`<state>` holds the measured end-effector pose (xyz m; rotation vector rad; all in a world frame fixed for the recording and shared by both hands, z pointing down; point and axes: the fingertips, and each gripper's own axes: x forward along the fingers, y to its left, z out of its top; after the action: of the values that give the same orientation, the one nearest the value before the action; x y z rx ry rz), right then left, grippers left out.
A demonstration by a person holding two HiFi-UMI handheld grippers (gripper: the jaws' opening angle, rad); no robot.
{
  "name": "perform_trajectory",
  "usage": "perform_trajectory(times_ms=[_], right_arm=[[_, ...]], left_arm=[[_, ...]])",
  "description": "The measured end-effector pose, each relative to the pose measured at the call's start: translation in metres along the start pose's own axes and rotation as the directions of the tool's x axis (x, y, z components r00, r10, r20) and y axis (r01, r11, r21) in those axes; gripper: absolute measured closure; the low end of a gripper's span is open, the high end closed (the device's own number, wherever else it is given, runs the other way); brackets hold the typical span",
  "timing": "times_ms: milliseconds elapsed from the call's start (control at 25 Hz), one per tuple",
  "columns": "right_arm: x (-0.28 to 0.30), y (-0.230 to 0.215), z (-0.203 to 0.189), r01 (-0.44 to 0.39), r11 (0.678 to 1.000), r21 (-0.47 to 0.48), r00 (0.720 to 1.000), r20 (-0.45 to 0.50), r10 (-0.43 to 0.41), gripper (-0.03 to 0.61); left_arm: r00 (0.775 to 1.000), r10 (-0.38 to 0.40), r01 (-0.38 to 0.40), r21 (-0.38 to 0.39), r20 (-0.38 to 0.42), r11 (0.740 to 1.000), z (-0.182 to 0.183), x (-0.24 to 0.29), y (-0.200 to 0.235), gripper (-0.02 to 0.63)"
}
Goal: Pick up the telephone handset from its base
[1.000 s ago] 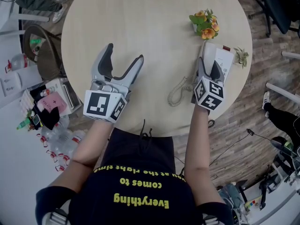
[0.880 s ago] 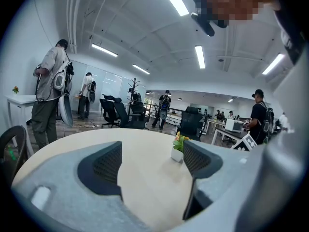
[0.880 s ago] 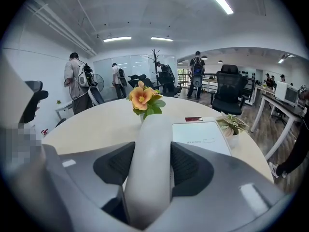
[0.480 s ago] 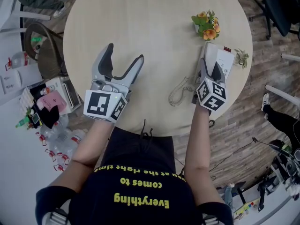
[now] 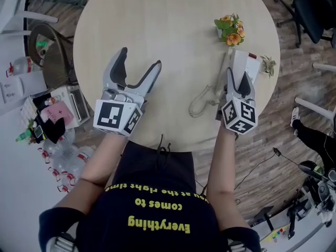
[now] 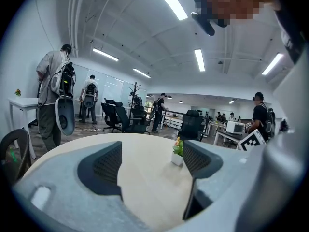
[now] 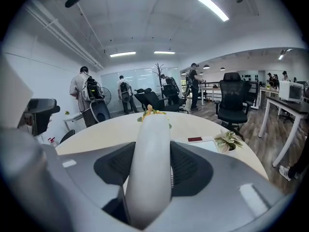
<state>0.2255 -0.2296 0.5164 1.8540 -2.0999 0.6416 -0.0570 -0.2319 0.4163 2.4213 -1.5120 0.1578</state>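
The white telephone handset point(image 7: 151, 149) runs lengthwise between the jaws of my right gripper point(image 7: 153, 164), and both dark pads press on its sides. It hangs tilted above the flat white phone base point(image 5: 242, 61), which lies near the table's right edge. In the head view the right gripper point(image 5: 238, 79) covers most of the handset. A coiled cord point(image 5: 198, 103) trails left of it on the table. My left gripper point(image 5: 139, 61) hovers over the table's near left part, jaws wide open with nothing between them point(image 6: 152, 163).
The round beige table point(image 5: 168, 25) carries a small pot of orange flowers point(image 5: 229, 29) behind the phone and a tiny green plant point(image 5: 269, 64) at the right rim. Office chairs, a cluttered shelf point(image 5: 52, 114) at the left and people stand around.
My right gripper has risen with the handset and drawn slightly toward the person, uncovering more of the base. The left gripper has stayed put.
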Motion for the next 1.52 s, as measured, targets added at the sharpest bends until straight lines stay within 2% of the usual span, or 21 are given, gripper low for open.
perform_trajectory(times_ms=[400,640,840,1080,1320,1520], right_arm=[[-0.055,0.02,0.061,-0.048,0.999,-0.022,0.982,0.184,0.051,0.348],[-0.094,0.032,0.098,-0.065,0.996,-0.062,0.947,0.312,0.081,0.348],[-0.126,0.042,0.122,-0.072,0.993,-0.096,0.913,0.393,0.104,0.348],[-0.159,0.052,0.14,-0.073,0.991,-0.108,0.882,0.457,0.115,0.348],[-0.183,0.057,0.15,-0.078,0.989,-0.122,0.863,0.489,0.128,0.348],[-0.199,0.065,0.157,-0.086,0.988,-0.132,0.849,0.51,0.142,0.348]], left_arm=[[0.999,-0.007,0.006,0.006,0.046,1.0,0.026,-0.02,-0.004,0.21],[0.998,-0.023,0.021,0.026,0.065,0.999,0.04,-0.03,-0.013,0.214],[0.995,-0.055,0.051,0.054,0.086,0.997,0.051,-0.042,-0.026,0.26],[0.992,-0.077,0.068,0.085,0.103,0.994,0.062,-0.059,-0.037,0.403],[0.989,-0.082,0.067,0.114,0.126,0.991,0.072,-0.073,-0.046,0.538],[0.986,-0.087,0.069,0.126,0.141,0.99,0.078,-0.083,-0.049,0.609]])
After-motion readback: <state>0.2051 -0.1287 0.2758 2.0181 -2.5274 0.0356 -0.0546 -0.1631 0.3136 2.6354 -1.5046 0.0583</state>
